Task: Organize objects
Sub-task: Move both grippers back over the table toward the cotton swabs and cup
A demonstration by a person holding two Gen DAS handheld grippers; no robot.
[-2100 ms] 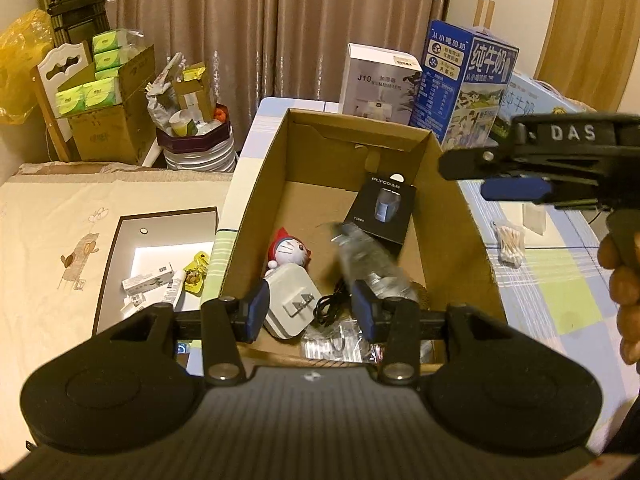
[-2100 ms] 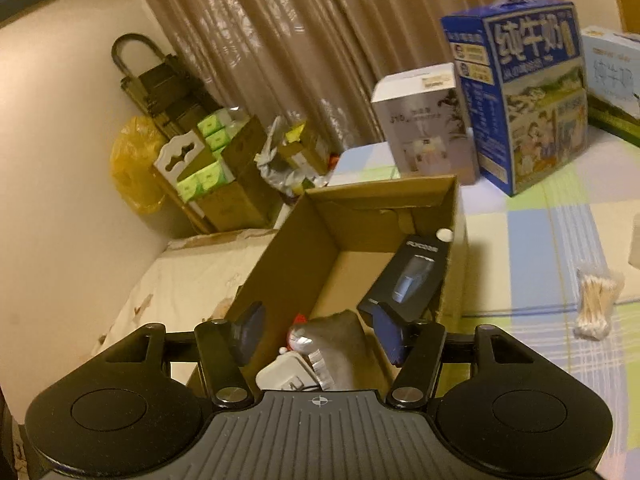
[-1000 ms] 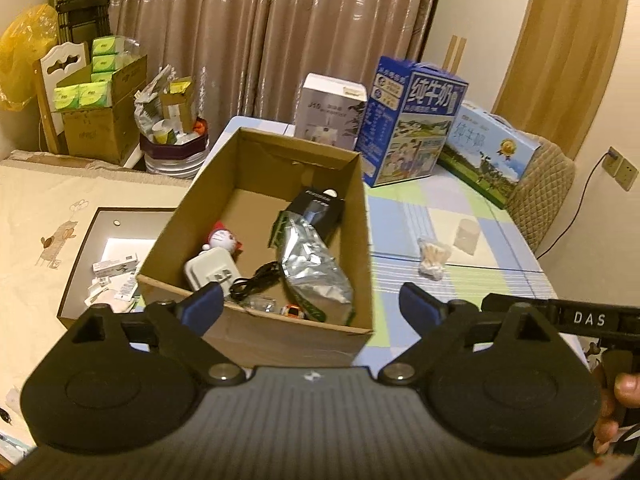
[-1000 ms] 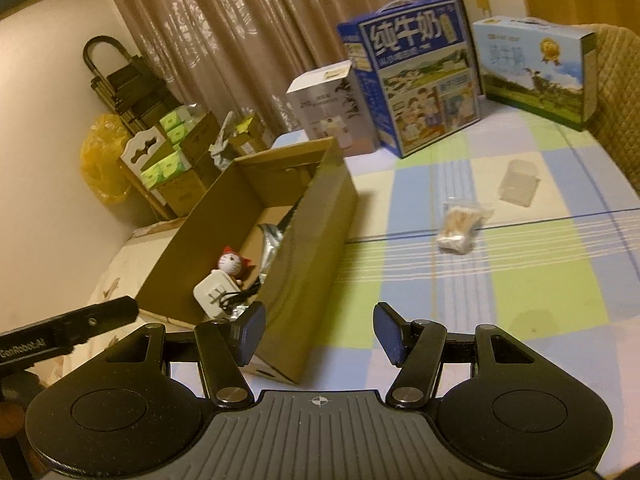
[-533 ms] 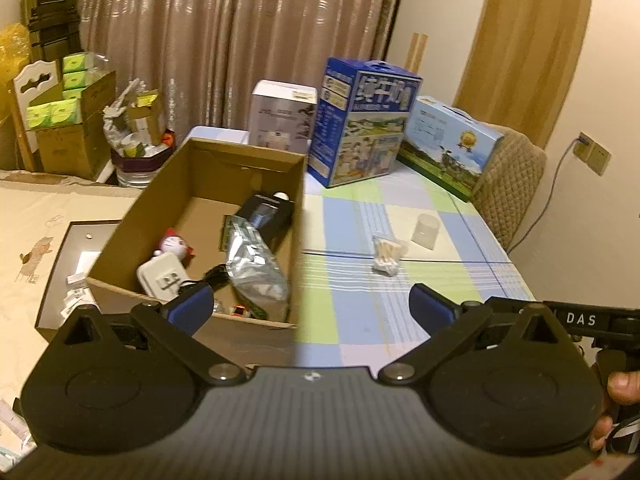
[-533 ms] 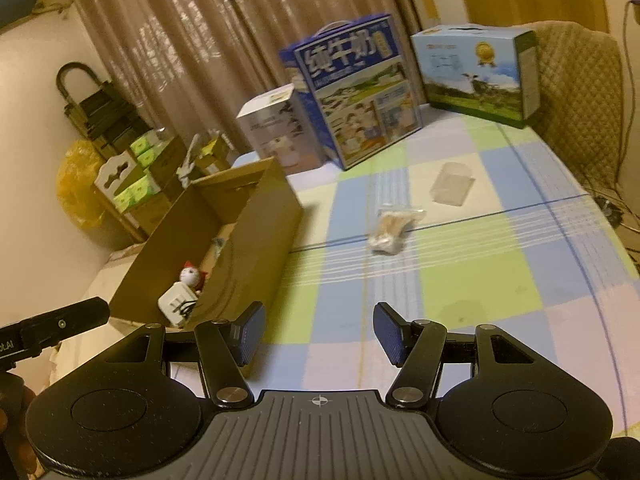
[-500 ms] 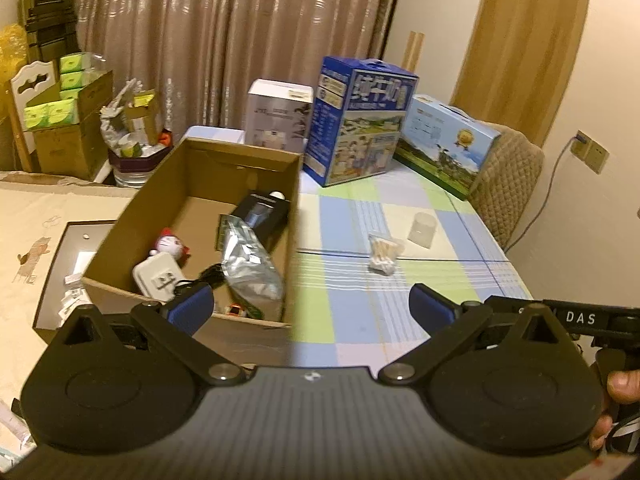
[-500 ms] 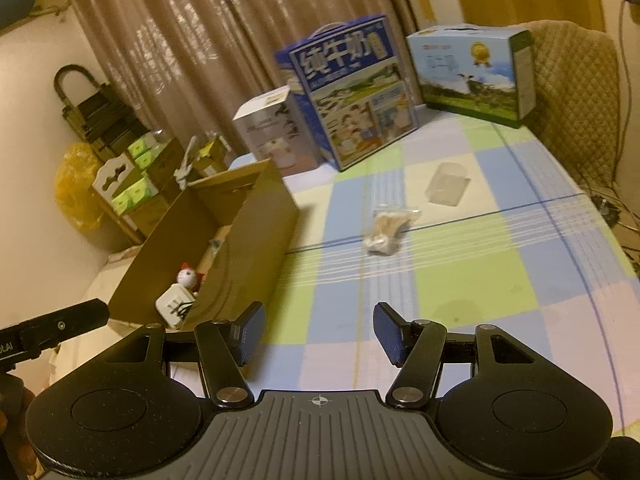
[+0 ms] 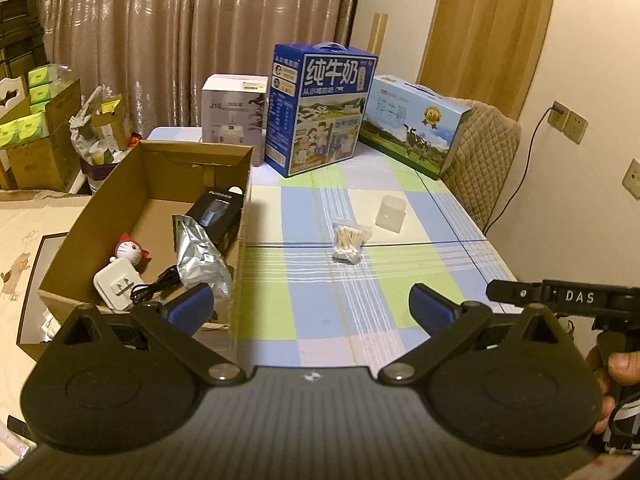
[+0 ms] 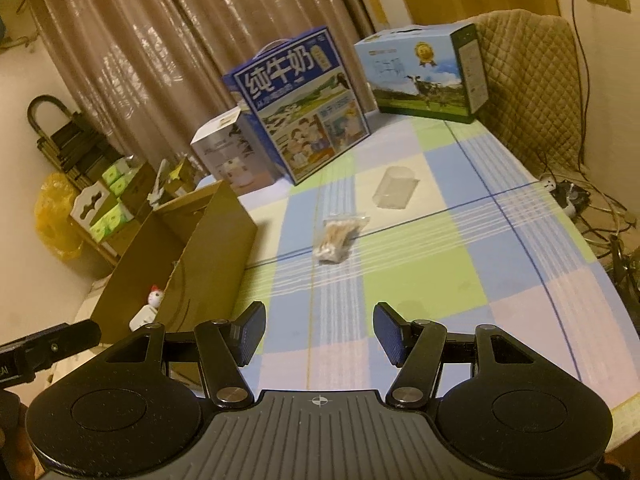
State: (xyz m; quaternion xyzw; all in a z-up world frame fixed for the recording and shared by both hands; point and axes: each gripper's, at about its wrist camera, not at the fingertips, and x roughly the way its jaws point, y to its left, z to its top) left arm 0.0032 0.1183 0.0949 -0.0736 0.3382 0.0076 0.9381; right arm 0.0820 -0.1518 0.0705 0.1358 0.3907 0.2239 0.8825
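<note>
An open cardboard box (image 9: 124, 176) stands at the table's left edge and also shows in the right wrist view (image 10: 208, 240). It holds a silver foil pouch (image 9: 200, 256), a black product box (image 9: 216, 210), a white charger (image 9: 116, 284) with a black cable, and a cat figurine (image 9: 130, 252). A bag of cotton swabs (image 9: 349, 242) (image 10: 336, 236) and a clear plastic container (image 9: 391, 213) (image 10: 394, 188) lie on the checked tablecloth. My left gripper (image 9: 310, 314) is wide open and empty. My right gripper (image 10: 320, 334) is open and empty, above the table's near part.
Two blue milk cartons (image 9: 320, 108) (image 9: 412, 124) and a white box (image 9: 234, 108) stand along the table's far edge. A quilted chair (image 9: 480, 160) is at the right. Stacked boxes and clutter (image 9: 44, 132) sit on the floor at left.
The foil pouch has dropped from my left gripper into the box. Both grippers have pulled back and swung right towards the open tablecloth; the left jaws opened wide.
</note>
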